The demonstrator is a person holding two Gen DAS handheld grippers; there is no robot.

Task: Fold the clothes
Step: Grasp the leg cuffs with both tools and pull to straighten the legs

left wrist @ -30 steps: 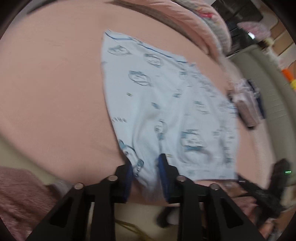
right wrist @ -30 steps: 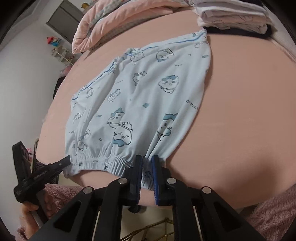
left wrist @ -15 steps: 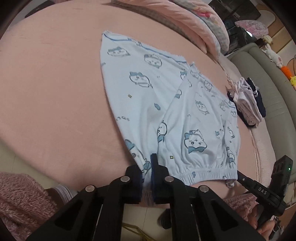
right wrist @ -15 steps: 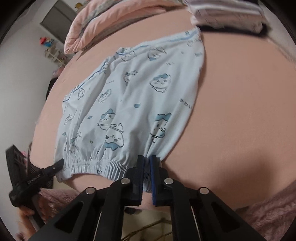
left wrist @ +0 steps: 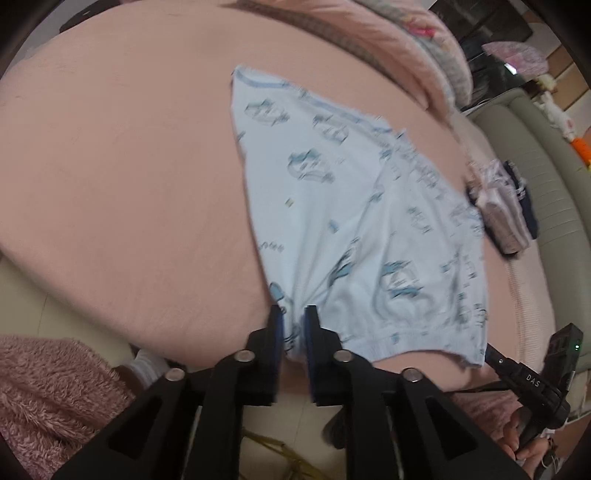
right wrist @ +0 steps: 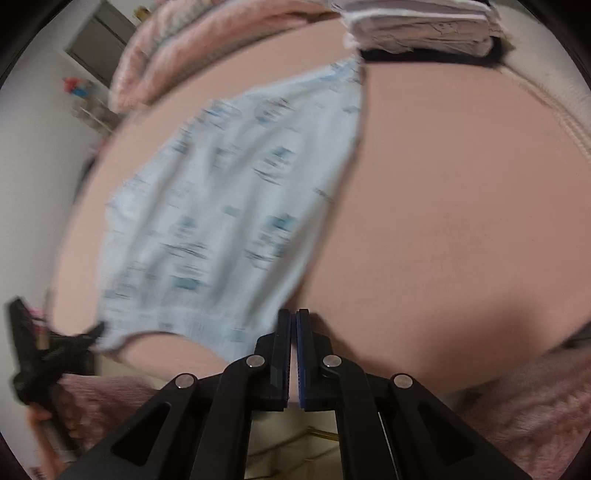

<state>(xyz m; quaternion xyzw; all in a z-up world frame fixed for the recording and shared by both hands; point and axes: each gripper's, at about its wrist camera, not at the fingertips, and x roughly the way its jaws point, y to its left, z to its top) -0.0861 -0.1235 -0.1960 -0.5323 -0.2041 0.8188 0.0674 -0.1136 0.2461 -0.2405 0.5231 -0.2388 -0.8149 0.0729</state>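
Light blue shorts (left wrist: 351, 221) with a cartoon print lie flat on the pink bed (left wrist: 129, 166), their elastic waistband at the near edge. My left gripper (left wrist: 293, 321) has the waistband's left corner bunched between its pads. Its jaws are opening slightly, and creases still run from the cloth into them. My right gripper (right wrist: 294, 321) is shut on the right corner of the shorts (right wrist: 229, 192). Each gripper also appears in the other's view: the right gripper (left wrist: 528, 373) at the lower right, the left gripper (right wrist: 48, 343) at the lower left.
A stack of folded clothes (left wrist: 502, 218) sits on the bed beyond the shorts, at the top of the right wrist view (right wrist: 417, 26). A pink quilt (left wrist: 406, 40) lies along the far side. A grey-green sofa (left wrist: 535, 155) stands to the right. Fuzzy pink sleeves (left wrist: 44, 387) frame the near edge.
The left jaws went from wide apart to narrow around the waistband corner, and the cloth now creases toward them. The right jaws closed fully on their corner and shifted slightly; both views are blurred.
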